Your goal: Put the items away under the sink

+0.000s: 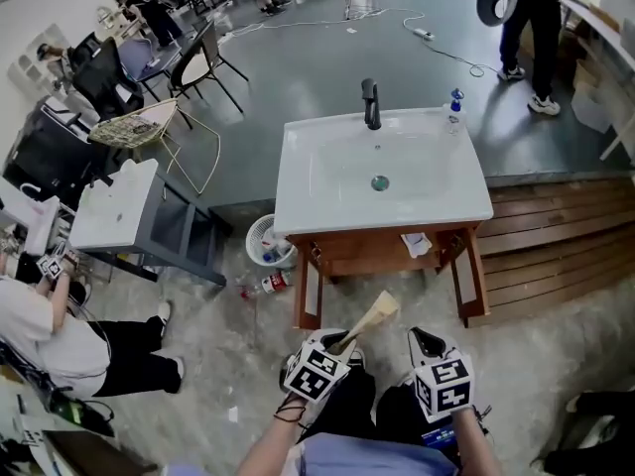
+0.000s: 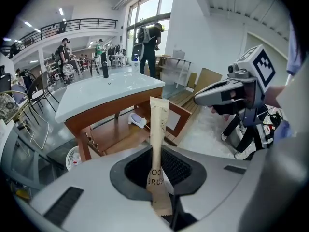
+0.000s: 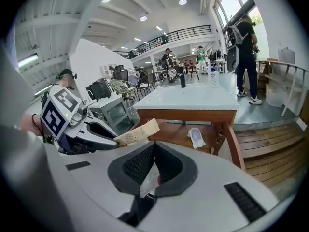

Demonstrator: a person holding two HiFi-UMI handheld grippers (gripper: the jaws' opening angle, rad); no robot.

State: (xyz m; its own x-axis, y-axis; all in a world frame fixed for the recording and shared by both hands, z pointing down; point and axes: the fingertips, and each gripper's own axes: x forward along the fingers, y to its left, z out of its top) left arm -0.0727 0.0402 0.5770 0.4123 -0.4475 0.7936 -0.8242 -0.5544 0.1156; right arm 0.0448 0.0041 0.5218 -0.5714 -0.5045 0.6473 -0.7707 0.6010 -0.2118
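Observation:
A white sink (image 1: 298, 181) tops a wooden cabinet with an open shelf (image 1: 372, 251) under it; a small white item (image 1: 417, 244) lies on that shelf. My left gripper (image 1: 342, 343) is shut on a tan paper toothbrush packet (image 1: 374, 315), which points up toward the cabinet. In the left gripper view the packet (image 2: 158, 124) stands upright between the pads (image 2: 171, 166). My right gripper (image 1: 422, 337) hangs beside it on the right, shut, with nothing in it. In the right gripper view its jaws (image 3: 153, 146) meet at the tips, and the packet (image 3: 137, 132) shows at the left.
A white waste basket (image 1: 268, 241) and a bottle (image 1: 268, 284) sit on the floor left of the cabinet. Wooden steps (image 1: 556, 246) lie to the right. A faucet (image 1: 371, 104) and soap bottle (image 1: 455, 105) stand on the sink. A person (image 1: 60, 335) sits at far left.

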